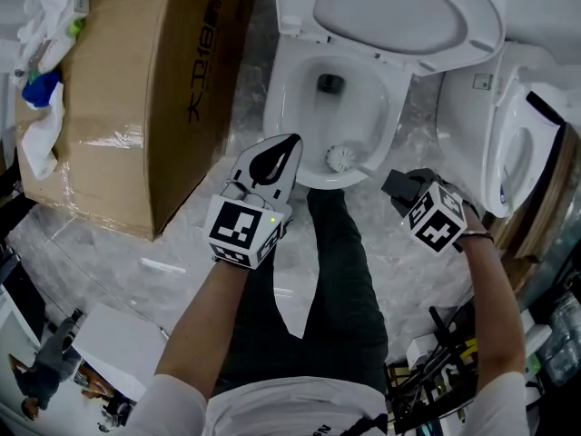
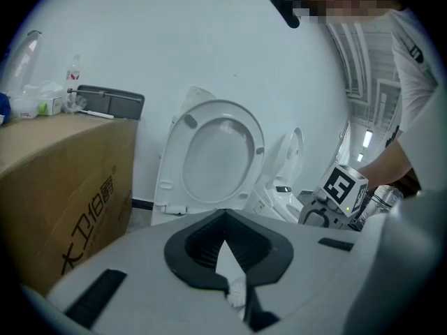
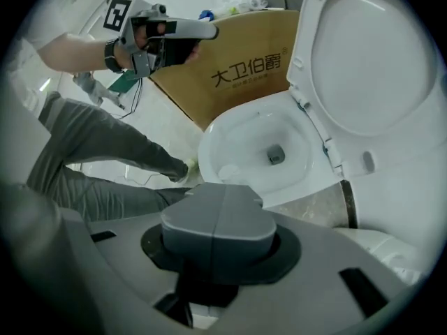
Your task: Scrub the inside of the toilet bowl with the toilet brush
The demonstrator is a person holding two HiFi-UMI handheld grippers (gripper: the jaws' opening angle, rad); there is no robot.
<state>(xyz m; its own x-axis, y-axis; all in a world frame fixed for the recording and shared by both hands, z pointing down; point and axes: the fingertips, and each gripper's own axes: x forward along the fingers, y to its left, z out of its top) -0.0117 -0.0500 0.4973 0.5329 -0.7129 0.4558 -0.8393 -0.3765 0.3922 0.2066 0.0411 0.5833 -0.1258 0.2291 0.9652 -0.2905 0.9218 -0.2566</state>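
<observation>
The white toilet bowl [image 1: 277,98] stands open with its lid [image 1: 408,12] raised. A white toilet brush [image 1: 339,159] rests with its head inside the bowl, against the near rim. Its thin handle runs right to my right gripper [image 1: 392,183], which is shut on it. In the right gripper view the jaws [image 3: 220,211] are pressed together and hide the handle; the brush head [image 3: 227,173] shows ahead in the bowl [image 3: 209,142]. My left gripper [image 1: 290,143] hovers shut over the bowl's near-left rim, holding nothing I can make out, and is seen again as the left gripper [image 2: 225,253].
A large cardboard box [image 1: 136,89] stands left of the toilet, with rags [image 1: 41,80] on top. A second toilet [image 1: 517,143] sits close on the right. The person's dark-trousered leg [image 1: 336,271] reaches the bowl's base. Cables and clutter [image 1: 445,352] lie at bottom right.
</observation>
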